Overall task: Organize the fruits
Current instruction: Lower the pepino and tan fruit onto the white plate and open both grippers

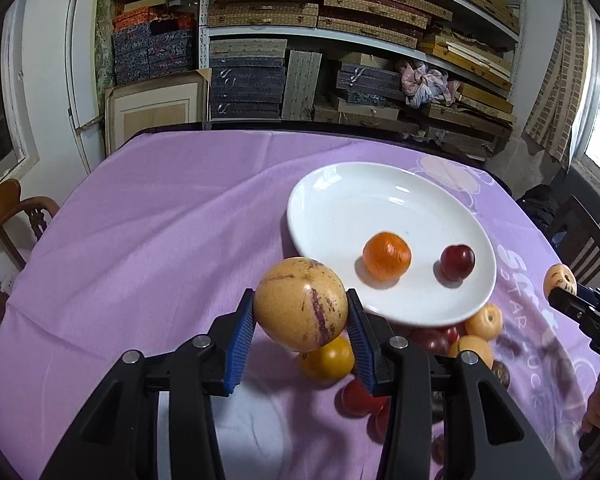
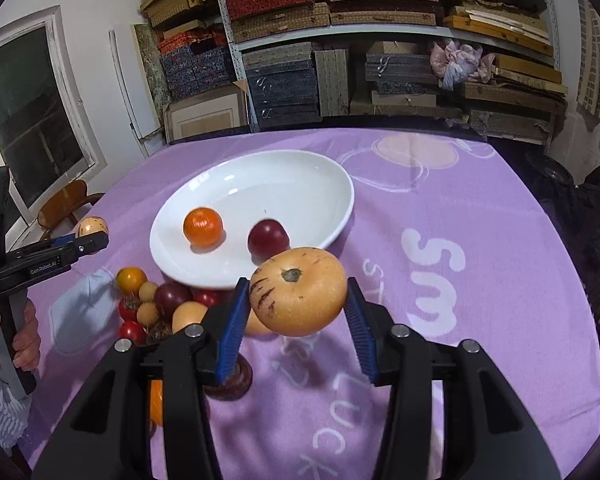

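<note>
My left gripper (image 1: 300, 320) is shut on a tan melon with purple streaks (image 1: 300, 304), held above the cloth near the plate's front edge. My right gripper (image 2: 298, 308) is shut on a second tan streaked melon (image 2: 298, 290), also near the plate's rim. The white plate (image 1: 340, 208), also in the right wrist view (image 2: 300, 176), holds an orange (image 1: 387, 255) (image 2: 203, 226) and a dark red plum (image 1: 457, 262) (image 2: 268, 237). A pile of small loose fruits (image 2: 160, 304) (image 1: 440, 340) lies on the cloth in front of the plate.
The table has a purple cloth (image 1: 160, 220) with white lettering. Shelves of stacked boxes (image 1: 300, 40) stand behind the far edge. Wooden chairs stand at the left (image 1: 8, 216) and the right (image 1: 580, 236). A dark round fruit (image 2: 230, 382) lies under my right gripper.
</note>
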Motion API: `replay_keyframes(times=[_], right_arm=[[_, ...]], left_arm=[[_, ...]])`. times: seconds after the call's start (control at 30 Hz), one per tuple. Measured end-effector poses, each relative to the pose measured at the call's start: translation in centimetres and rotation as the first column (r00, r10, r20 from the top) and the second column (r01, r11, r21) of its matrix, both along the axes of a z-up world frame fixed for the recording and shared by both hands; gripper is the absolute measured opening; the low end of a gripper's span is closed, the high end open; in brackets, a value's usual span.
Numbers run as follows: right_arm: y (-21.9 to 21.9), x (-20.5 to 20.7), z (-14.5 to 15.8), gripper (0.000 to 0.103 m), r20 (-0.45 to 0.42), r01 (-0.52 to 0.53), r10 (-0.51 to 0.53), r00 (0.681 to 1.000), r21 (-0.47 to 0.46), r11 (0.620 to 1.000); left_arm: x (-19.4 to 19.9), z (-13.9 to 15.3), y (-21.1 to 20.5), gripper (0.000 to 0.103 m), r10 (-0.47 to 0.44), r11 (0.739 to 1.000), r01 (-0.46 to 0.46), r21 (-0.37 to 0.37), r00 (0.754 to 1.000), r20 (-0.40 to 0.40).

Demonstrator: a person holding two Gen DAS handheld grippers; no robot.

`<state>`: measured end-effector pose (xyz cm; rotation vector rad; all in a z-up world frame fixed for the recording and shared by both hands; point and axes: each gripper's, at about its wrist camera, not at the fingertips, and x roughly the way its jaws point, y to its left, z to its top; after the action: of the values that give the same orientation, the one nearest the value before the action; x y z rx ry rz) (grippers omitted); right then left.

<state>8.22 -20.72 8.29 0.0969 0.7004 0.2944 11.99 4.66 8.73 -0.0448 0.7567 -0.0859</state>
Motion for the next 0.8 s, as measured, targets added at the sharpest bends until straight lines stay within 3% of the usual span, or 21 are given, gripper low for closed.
replay_keyframes(times=[0.3,0.5,0.8], right_arm=[[4.0,8.3,1.7,0.046,-0.020,-0.040,0.039,0.999,-0.021,0.999],[5.5,14.1,-0.4,0.046,-0.101,-0.049,0.044,0.994,-0.045,0.998],[6.5,17.5,-4.5,0.047,-0.200,-0.070,0.050,0.979,-0.092,0.993]], left_arm=[[8.2,-0.8,-2.7,0.045,0.014,1.000,-0.014,0.013,0.998,-0.061],[12.5,-3.3,-3.9,0.045,-0.012,1.000,0.010,-0.015,0.990,-0.144],[14.5,-5.3,-4.1,0.045,-0.023,0.999,0.019,-0.027,0.984,-0.178]])
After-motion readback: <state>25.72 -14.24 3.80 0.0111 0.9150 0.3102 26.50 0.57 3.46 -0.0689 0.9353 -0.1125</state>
